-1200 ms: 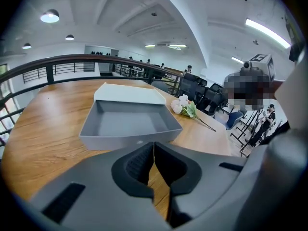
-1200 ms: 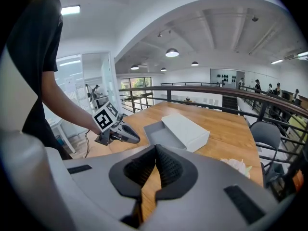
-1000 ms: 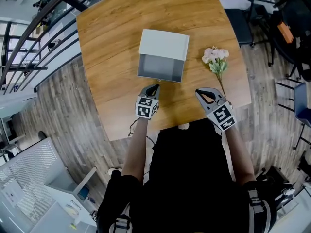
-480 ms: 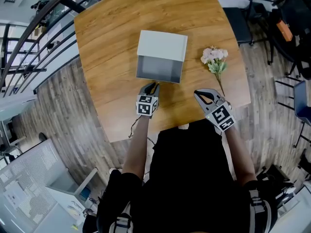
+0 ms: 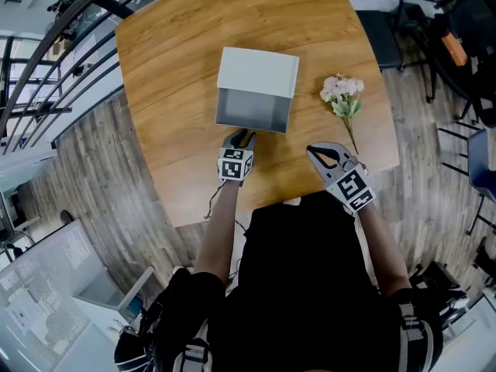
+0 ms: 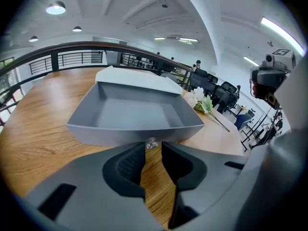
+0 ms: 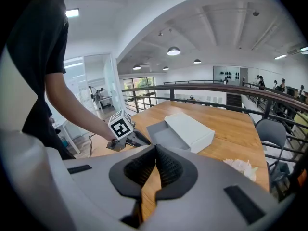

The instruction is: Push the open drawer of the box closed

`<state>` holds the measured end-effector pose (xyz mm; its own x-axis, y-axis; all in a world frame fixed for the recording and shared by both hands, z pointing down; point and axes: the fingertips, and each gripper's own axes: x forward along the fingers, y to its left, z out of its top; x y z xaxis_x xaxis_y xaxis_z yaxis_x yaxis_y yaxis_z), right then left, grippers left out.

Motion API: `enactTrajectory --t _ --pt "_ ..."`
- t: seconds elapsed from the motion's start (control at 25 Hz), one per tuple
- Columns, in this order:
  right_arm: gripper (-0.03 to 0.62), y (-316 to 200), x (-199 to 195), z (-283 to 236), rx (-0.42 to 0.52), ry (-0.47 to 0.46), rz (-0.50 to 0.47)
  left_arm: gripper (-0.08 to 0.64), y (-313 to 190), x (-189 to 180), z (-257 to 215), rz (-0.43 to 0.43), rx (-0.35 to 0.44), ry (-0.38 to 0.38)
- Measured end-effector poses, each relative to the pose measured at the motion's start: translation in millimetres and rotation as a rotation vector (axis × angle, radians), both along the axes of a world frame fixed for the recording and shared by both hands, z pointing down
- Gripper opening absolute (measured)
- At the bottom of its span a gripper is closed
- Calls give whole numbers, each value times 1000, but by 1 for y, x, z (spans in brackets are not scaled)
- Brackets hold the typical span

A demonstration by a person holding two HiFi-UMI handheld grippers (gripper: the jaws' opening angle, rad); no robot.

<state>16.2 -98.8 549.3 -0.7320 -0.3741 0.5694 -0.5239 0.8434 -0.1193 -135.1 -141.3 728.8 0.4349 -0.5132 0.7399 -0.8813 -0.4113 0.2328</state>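
A white box (image 5: 259, 71) lies mid-table with its grey drawer (image 5: 253, 108) pulled out toward me and empty. In the left gripper view the drawer front (image 6: 134, 131) fills the middle, with a small clear knob (image 6: 152, 142) at its lower edge. My left gripper (image 5: 242, 136) (image 6: 154, 146) is right at that front, its jaws a narrow gap apart, and the knob sits just at their tips. My right gripper (image 5: 316, 152) (image 7: 155, 148) hovers shut and empty near the table's front edge, right of the drawer and well apart from it.
A sprig of pale pink flowers (image 5: 343, 93) lies on the wooden table (image 5: 178, 68) right of the box. Dark chairs (image 5: 380, 6) stand beyond the far right corner. A railing (image 5: 54, 60) runs along the left.
My left gripper has crept forward to the drawer front. The right gripper has shifted only slightly left. The drawer looks equally far out.
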Motion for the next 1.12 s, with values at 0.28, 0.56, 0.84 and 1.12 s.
enactTrajectory --t 0.28,0.56,0.84,1.12 --pt "15 9 -15 -3 -9 -31 -29 117 -5 4 9 14 -24 -7" --pt "15 14 -21 -1 -25 -33 -52 80 -9 4 12 19 -32 -23" --pt "15 10 -19 3 -20 -35 -36 78 -8 5 12 28 -31 -33" --pt "15 9 -25 2 -21 -45 -32 78 -10 4 0 36 -10 -23"
